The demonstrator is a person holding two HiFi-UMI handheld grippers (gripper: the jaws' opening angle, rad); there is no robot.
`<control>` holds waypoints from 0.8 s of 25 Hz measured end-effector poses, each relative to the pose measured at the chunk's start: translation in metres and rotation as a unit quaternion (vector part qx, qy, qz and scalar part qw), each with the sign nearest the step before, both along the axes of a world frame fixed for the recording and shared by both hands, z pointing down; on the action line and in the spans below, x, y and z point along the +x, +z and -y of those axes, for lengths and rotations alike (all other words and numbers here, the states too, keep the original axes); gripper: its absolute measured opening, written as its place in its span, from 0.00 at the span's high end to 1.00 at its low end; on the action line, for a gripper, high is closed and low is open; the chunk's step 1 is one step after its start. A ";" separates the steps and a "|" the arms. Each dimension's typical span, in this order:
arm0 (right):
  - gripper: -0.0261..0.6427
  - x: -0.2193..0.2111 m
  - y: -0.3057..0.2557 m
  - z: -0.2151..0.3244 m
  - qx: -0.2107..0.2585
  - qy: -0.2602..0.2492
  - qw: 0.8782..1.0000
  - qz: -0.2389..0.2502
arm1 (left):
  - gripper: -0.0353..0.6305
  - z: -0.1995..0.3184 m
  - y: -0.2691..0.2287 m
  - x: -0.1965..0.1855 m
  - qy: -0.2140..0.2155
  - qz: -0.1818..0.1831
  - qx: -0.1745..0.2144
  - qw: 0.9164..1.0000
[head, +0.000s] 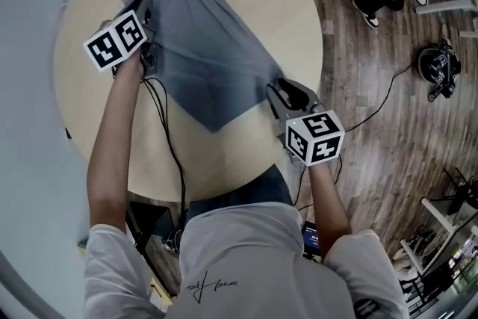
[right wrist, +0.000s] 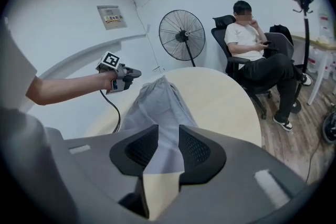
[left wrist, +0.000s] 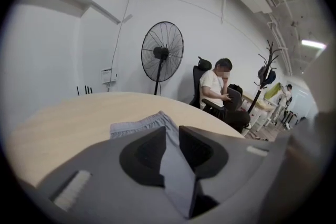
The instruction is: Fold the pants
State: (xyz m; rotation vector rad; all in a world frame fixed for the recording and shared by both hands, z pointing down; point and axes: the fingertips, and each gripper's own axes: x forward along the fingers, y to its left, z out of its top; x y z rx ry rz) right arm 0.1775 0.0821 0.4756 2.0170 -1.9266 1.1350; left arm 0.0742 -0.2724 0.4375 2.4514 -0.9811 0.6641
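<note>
Left gripper point(left wrist: 173, 136) narrowly parted at the pants' point(head: 205, 48) 10 o'clock edge, cloth showing in the gap, seemingly not pinched. Right gripper point(right wrist: 168, 136) parted too, over their 4 o'clock corner. Pants flat on the table point(head: 287, 4).

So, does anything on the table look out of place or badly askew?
Nothing looks spilled or damaged. The grey pants lie diagonally across the round table, with a few creases. The left gripper and right gripper stand open at the pants' edges.
</note>
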 end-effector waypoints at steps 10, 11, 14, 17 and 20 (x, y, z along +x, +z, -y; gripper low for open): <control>0.82 -0.059 -0.053 -0.006 0.002 -0.039 0.997 -0.063 | 0.75 -0.066 -0.041 -0.108 -0.025 -0.077 -0.014 0.997; 0.82 -0.064 -0.057 -0.006 0.002 -0.045 0.997 -0.067 | 0.75 -0.071 -0.044 -0.119 -0.029 -0.084 -0.017 0.996; 0.82 -0.080 -0.071 -0.002 0.007 -0.074 0.994 -0.085 | 0.75 -0.083 -0.050 -0.148 -0.040 -0.099 -0.022 0.994; 0.82 -0.085 -0.087 0.010 0.016 -0.104 0.989 -0.105 | 0.75 -0.090 -0.055 -0.166 -0.048 -0.107 -0.024 0.993; 0.82 -0.082 -0.091 0.020 0.018 -0.135 0.984 -0.116 | 0.75 -0.106 -0.057 -0.169 -0.047 -0.110 -0.029 0.992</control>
